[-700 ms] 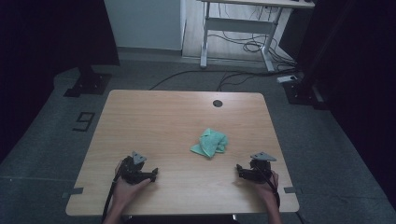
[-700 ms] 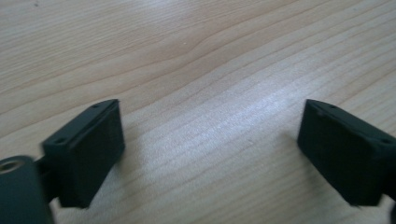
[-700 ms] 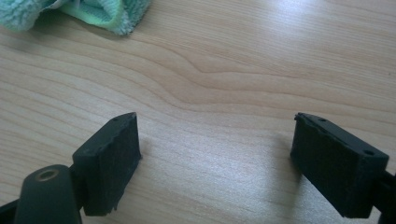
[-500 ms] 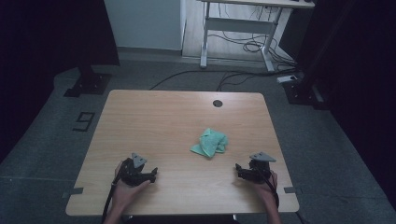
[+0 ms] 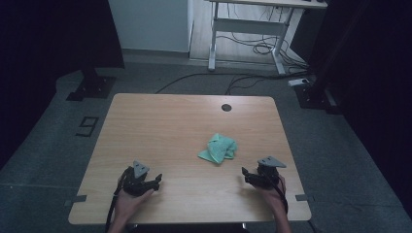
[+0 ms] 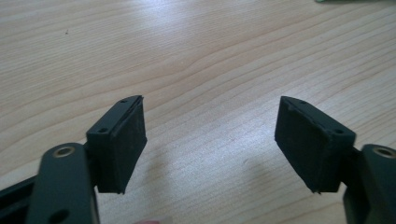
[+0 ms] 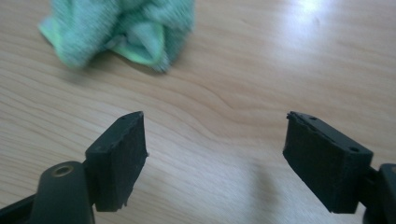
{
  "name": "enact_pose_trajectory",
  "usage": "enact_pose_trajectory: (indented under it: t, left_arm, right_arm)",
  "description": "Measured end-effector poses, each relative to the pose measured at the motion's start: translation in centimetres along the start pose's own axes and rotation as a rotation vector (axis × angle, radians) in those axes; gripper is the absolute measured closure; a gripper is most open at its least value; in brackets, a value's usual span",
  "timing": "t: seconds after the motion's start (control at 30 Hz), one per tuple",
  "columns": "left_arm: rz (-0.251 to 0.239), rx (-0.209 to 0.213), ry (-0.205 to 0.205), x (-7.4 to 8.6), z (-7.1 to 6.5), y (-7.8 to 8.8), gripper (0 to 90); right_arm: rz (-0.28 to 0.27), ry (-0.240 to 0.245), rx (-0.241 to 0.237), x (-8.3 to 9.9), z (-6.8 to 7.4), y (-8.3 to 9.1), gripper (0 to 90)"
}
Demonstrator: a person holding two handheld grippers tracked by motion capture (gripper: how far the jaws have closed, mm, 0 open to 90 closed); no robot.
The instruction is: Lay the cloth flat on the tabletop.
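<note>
Nothing has shifted: your left gripper (image 5: 154, 181) and right gripper (image 5: 246, 174), jaws wide, flank the crumpled green cloth (image 5: 218, 149) near the table's (image 5: 160, 121) front edge.

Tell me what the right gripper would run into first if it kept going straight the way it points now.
Probably the crumpled green cloth. In the right gripper view it lies ahead of the open right gripper, a bit left of the midline, with bare table between, so the gripper might only clip its edge.

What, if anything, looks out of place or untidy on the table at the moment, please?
Only the green cloth: it lies crumpled in a heap right of the table's centre rather than folded or spread flat. Both grippers, left and right, sit open near the front edge, holding nothing.
</note>
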State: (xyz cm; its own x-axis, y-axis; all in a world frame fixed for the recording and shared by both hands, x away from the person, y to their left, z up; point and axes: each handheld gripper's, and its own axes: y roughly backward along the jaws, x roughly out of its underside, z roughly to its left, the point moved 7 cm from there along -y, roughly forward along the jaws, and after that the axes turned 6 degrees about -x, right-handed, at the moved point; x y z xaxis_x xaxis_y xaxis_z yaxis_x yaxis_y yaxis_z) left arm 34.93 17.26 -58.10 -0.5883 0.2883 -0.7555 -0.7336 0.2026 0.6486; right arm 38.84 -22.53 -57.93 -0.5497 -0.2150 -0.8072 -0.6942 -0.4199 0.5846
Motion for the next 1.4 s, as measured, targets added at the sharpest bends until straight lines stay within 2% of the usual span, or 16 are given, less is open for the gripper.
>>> enact_pose_trajectory:
  t: [0.2, 0.33, 0.57, 0.67, 0.73, 0.8, 0.83, 0.97, 1.0, 1.1, 1.2, 1.23, 1.27, 1.3, 1.33, 1.4]
  left_arm:
    - [0.000, 0.006, 0.013, 0.0, 0.1, 0.1, 26.8]
    - [0.003, 0.016, 0.026, 0.1, 0.1, 0.1, 27.3]
    - [0.004, 0.030, 0.024, 0.2, -0.3, 0.3, 27.4]
    - [-0.012, 0.045, 0.046, -0.2, -0.2, 0.7, 28.3]
    - [-0.013, 0.046, 0.045, -0.2, -0.2, 0.8, 28.5]
    - [-0.013, 0.048, 0.042, -0.3, -0.2, 0.8, 28.5]
    - [-0.013, 0.048, 0.042, -0.3, -0.2, 0.8, 28.5]
    - [-0.009, 0.046, 0.044, -0.2, -0.2, 0.7, 28.5]
    - [-0.002, 0.047, 0.044, 0.0, -0.2, 0.7, 28.5]
    - [0.000, 0.049, 0.042, 0.0, -0.3, 0.6, 28.5]
    - [0.007, 0.052, 0.034, 0.1, -0.5, 0.5, 28.5]
    - [0.007, 0.052, 0.034, 0.1, -0.5, 0.5, 28.5]
    - [0.007, 0.054, 0.032, 0.1, -0.5, 0.5, 28.5]
    - [0.007, 0.054, 0.032, 0.1, -0.5, 0.5, 28.5]
    - [0.005, 0.055, 0.031, 0.1, -0.6, 0.5, 28.5]
    - [0.003, 0.055, 0.029, 0.1, -0.7, 0.6, 28.4]
  right_arm:
    - [-0.037, 0.040, -0.031, -1.5, 1.5, -0.3, 24.7]
    - [-0.040, 0.061, -0.047, -2.5, 2.3, -1.0, 25.0]
    - [-0.041, 0.076, -0.076, -3.5, 3.3, -1.9, 24.9]
    - [-0.052, 0.075, -0.091, -4.8, 3.7, -2.6, 24.8]
    - [-0.051, 0.080, -0.091, -5.2, 3.8, -2.9, 24.7]
    - [-0.051, 0.099, -0.092, -6.6, 4.2, -3.8, 24.1]
    - [-0.051, 0.099, -0.092, -6.6, 4.2, -3.8, 24.1]
    - [-0.020, 0.121, -0.082, -8.1, 4.5, -5.7, 22.6]
    - [-0.001, 0.121, -0.077, -8.5, 4.5, -6.7, 22.4]
    - [0.015, 0.116, -0.074, -8.8, 4.5, -7.6, 22.2]
    - [0.061, 0.137, -0.059, -8.7, 4.2, -9.5, 25.4]
    - [0.061, 0.137, -0.059, -8.7, 4.2, -9.5, 25.4]
    - [0.123, 0.168, -0.052, -7.8, 3.8, -10.6, 32.0]
    - [0.123, 0.168, -0.052, -7.8, 3.8, -10.6, 32.0]
    - [0.131, 0.179, -0.055, -7.4, 3.7, -11.0, 39.0]
    - [0.132, 0.161, -0.062, -7.3, 3.4, -11.0, 44.9]
